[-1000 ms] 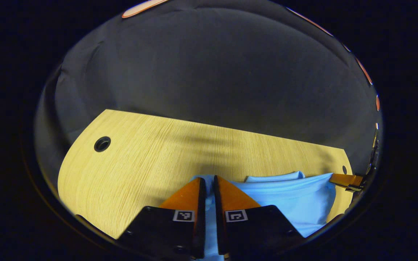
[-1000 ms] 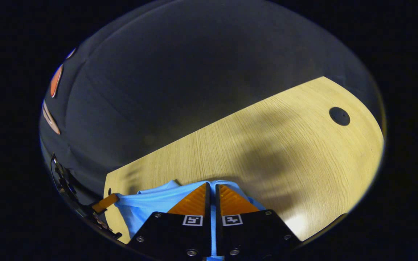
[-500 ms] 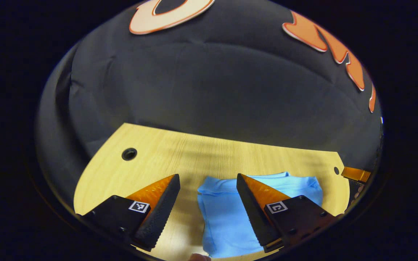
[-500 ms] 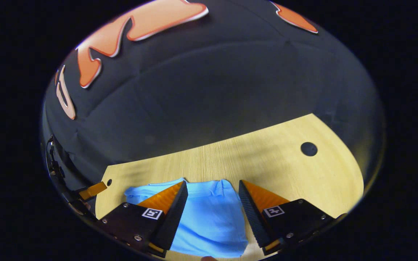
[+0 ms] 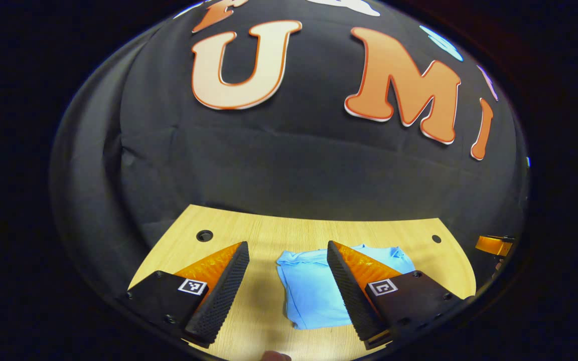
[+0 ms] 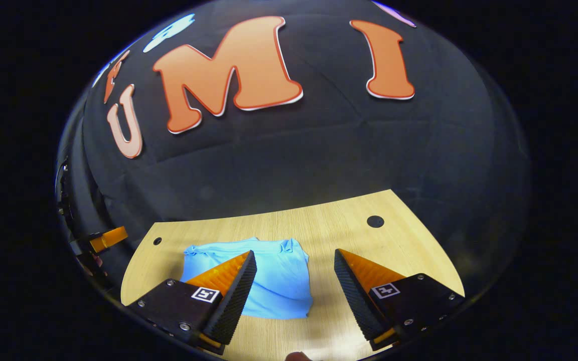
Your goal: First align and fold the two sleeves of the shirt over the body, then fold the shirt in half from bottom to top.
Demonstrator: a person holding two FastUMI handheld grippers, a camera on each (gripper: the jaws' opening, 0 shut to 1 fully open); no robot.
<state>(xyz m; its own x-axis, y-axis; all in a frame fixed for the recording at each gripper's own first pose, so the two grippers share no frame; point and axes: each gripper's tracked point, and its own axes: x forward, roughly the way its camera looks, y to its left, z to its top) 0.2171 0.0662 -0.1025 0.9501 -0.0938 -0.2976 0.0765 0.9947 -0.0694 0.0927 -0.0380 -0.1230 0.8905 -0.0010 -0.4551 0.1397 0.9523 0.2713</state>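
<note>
Shirt: a light blue shirt (image 5: 319,293) lies folded into a compact block on the surface (image 5: 269,235); in the left gripper view it sits at lower centre, partly behind the right-hand finger; in the right gripper view (image 6: 274,276) it sits lower centre-left, partly behind the left-hand finger.
Shirt edges: the far edge is bunched and wrinkled; the near edge runs fairly straight.
Left gripper: the left gripper (image 5: 287,288) is at the bottom of its own view, fingers spread wide apart, holding nothing, clear of the shirt.
Right gripper: the right gripper (image 6: 295,293) is at the bottom of its own view, fingers likewise spread wide, nothing between them.
Other gripper: a bit of the right gripper shows at the far right edge of the left gripper view; a bit of the left gripper shows at the far left edge of the right gripper view.
Surface: light wood grain, with a round hole (image 5: 204,235) at its upper left in the left gripper view and a dark hole (image 6: 375,221) at upper right in the right gripper view.
Wall: black cloth fills the upper half of both views.
</note>
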